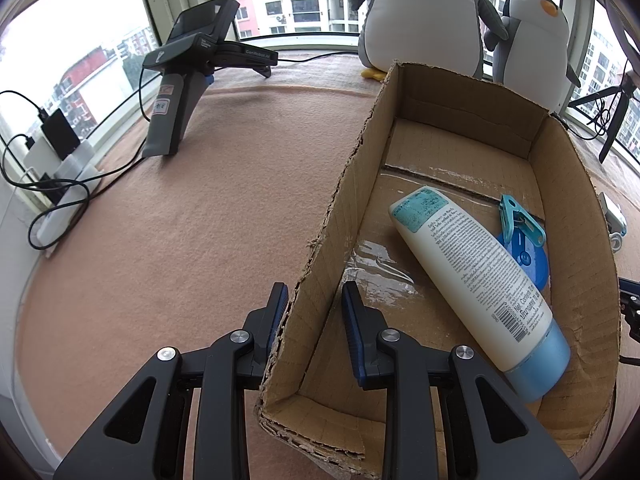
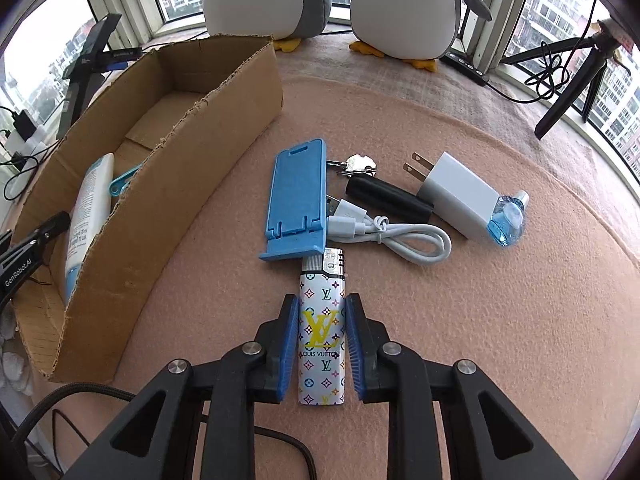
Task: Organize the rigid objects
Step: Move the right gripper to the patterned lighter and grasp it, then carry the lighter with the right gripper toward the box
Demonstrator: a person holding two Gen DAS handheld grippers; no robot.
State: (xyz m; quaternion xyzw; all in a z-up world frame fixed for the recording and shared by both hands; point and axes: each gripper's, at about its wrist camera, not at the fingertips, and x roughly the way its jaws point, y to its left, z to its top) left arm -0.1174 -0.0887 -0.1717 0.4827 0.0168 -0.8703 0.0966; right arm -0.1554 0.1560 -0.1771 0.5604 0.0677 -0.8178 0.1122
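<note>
While the left gripper (image 1: pixel 314 300) is clamping the torn near wall of the corrugated cardboard box (image 1: pixel 576 184), that box is holding a smooth white lotion tube (image 1: pixel 472 272) with a blue cap, a teal clothespin (image 1: pixel 520 222) and a round blue lid (image 1: pixel 534 260). Just right of the box, on the pink felt cover (image 2: pixel 500 320), the right gripper (image 2: pixel 322 312) is straddling a glossy patterned lighter (image 2: pixel 322 332), its ribbed blue pads beside the lighter's sides, contact unclear. Beyond the lighter, a blue plastic phone stand (image 2: pixel 296 196), a coiled white cable (image 2: pixel 400 236) and a boxy white charger (image 2: pixel 456 196) are lying before two plush penguins (image 2: pixel 400 12) at the windows.
</note>
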